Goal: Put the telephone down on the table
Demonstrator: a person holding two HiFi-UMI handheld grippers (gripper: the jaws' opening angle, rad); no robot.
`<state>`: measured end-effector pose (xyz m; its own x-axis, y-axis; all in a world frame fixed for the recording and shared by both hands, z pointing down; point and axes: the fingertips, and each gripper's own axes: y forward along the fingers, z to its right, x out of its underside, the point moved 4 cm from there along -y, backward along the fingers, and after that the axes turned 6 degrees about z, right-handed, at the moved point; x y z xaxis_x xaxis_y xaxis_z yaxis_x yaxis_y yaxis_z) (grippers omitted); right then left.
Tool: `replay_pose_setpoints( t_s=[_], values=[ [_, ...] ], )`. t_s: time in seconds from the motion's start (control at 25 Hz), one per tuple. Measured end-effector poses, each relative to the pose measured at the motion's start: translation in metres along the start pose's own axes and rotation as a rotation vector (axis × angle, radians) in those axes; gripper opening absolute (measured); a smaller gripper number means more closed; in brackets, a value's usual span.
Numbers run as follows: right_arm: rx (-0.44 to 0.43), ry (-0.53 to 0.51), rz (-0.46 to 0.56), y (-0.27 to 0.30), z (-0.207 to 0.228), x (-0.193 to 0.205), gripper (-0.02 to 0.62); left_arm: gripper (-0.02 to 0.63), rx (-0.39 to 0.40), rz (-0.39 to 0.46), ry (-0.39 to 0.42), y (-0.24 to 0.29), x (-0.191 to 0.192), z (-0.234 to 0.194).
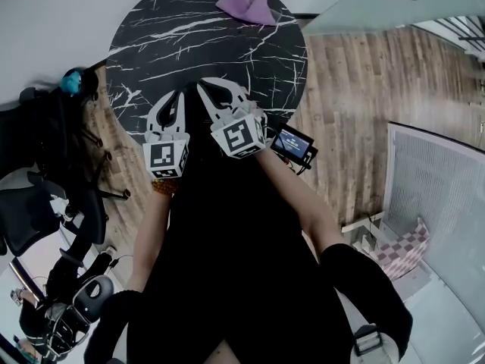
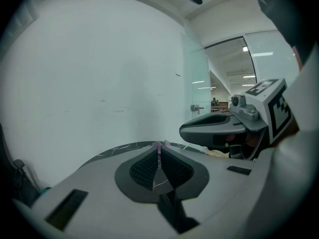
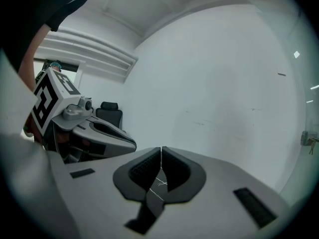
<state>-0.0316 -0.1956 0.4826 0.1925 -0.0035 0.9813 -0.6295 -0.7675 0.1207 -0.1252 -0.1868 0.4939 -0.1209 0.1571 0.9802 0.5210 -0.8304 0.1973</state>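
The bench [image 1: 151, 44] has a black, stone-look top veined with white, smooth and faintly glossy. The purple cloth [image 1: 246, 6] on it looks soft, matt and creased. The floor [image 1: 356, 89] is matt, grey-brown planking with a wood grain. The left gripper [image 2: 158, 147] and right gripper [image 3: 161, 149] have smooth, matt, pale grey plastic shells, and their fingers [image 2: 144, 169] carry dark pads with a fine ribbed, rubbery-looking texture. The marker cubes [image 1: 167, 159] are matt white with black print. The wall [image 2: 99, 73] is smooth, matt white. The person's sleeve [image 1: 364, 287] is black, matt cloth.
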Motion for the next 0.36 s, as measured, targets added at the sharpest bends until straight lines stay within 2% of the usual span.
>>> replay_pose_setpoints(
  t_s=[0.36],
  values=[
    [0.026, 0.022, -0.050, -0.008, -0.004, 0.013, 0.035, 0.028, 0.049, -0.033, -0.013, 0.003, 0.010, 0.003]
  ],
)
